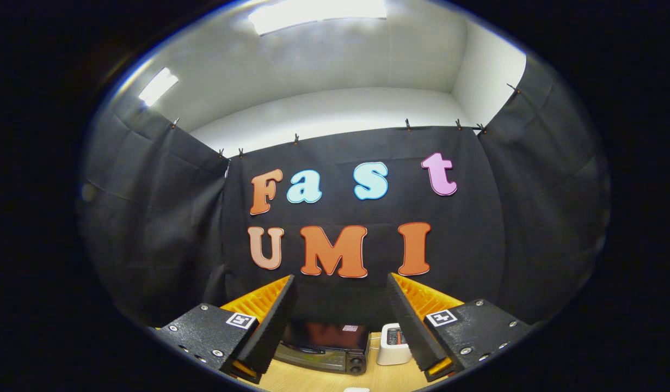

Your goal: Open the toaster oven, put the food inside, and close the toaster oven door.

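Gripper (340,321) fingers spread wide, holding nothing. Black boxy toaster oven (325,348) with dark glass door sits on pale wooden table (313,381), between fingers at 6 o'clock; door looks shut. Food not identifiable. Fits either pre-opening or finished stage.

Small white appliance (393,344) on light wooden table (313,381), black cloth booth wall (149,228), two ceiling lights (318,12)
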